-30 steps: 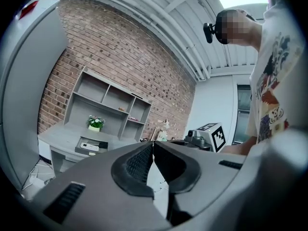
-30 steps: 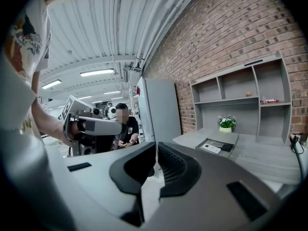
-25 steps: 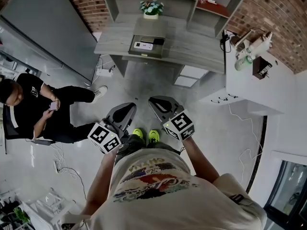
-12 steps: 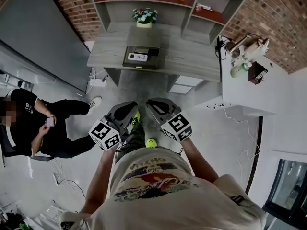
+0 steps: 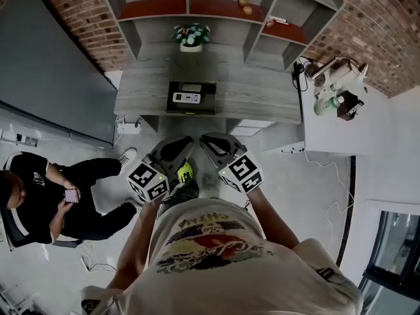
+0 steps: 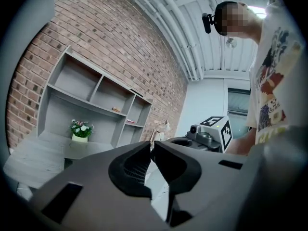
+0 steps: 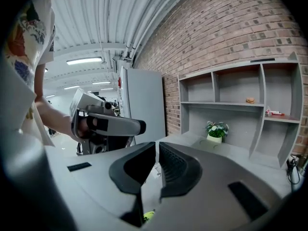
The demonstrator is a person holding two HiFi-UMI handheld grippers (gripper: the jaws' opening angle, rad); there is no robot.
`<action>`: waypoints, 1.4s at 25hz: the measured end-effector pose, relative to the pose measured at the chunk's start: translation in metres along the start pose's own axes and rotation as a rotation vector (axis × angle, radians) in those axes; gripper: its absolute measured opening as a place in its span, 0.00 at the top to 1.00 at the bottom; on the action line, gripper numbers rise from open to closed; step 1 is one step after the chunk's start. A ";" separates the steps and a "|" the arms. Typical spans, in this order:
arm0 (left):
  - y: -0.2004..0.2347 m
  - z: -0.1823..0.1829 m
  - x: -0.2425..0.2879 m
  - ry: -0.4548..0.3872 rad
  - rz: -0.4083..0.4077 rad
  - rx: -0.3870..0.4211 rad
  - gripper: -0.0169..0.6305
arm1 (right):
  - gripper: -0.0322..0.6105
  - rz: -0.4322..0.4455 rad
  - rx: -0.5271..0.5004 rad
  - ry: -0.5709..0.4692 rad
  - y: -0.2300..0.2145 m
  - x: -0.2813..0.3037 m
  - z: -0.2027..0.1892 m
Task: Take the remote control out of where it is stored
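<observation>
Grey moulded plastic forms both tools. The left gripper (image 5: 186, 142) and right gripper (image 5: 205, 138) are held side by side in front of the operator's waist, on bare forearms (image 5: 268, 218) bent at the elbow and reaching forward. The two bodies converge toward their tips in a shallow V, aimed at the desk (image 5: 256, 84) ahead and well apart from it. Each carries at its rear a marker cube (image 5: 241, 172) faced with black-and-white square patterns. A yellow-green shoe (image 5: 186, 172) shows on the floor between them.

In the left gripper view the jaws are brought together tip to tip with nothing between them; ribbed dark pads (image 6: 133, 167) line the hollows behind the tips. In the right gripper view the jaws likewise meet along a thin slit and are empty, with the same ribbed pads (image 7: 172, 167).

The desk is rectangular, with a pale grey wood-grain top. Near its middle, toward the front edge, sits a shallow dark rectangular tray (image 5: 209, 104). The remote control (image 5: 185, 98), a slim white bar, lies flat in this tray. Its long axis runs left to right in the head view, parallel to the desk's front edge and crosswise to the grippers' aim. Which end is its front is too small to tell.

A potted plant (image 5: 191, 35) stands at the desk's rear, under a grey shelf unit (image 5: 254, 28) against a red-brown brick wall (image 5: 72, 25). A seated person (image 5: 46, 195) is at the left.
</observation>
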State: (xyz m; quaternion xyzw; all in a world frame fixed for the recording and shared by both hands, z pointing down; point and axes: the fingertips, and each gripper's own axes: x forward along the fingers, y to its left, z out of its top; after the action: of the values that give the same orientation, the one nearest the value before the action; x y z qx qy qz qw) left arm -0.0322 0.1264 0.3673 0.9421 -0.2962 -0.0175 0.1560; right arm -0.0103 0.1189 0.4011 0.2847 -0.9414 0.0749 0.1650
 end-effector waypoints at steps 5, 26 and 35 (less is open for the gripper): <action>0.034 0.012 0.008 0.024 -0.030 0.010 0.96 | 0.94 -0.013 0.015 0.019 -0.017 0.032 0.010; 0.134 0.032 0.017 0.039 -0.035 0.015 0.96 | 0.92 -0.041 -0.069 0.098 -0.070 0.120 0.028; 0.152 0.022 0.025 0.043 0.024 -0.026 0.96 | 0.83 0.015 -0.114 0.195 -0.088 0.142 0.005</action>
State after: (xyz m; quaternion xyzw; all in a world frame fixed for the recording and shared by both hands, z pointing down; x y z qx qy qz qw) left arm -0.0982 -0.0121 0.3942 0.9366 -0.3036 0.0007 0.1750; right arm -0.0735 -0.0273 0.4504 0.2591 -0.9257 0.0499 0.2710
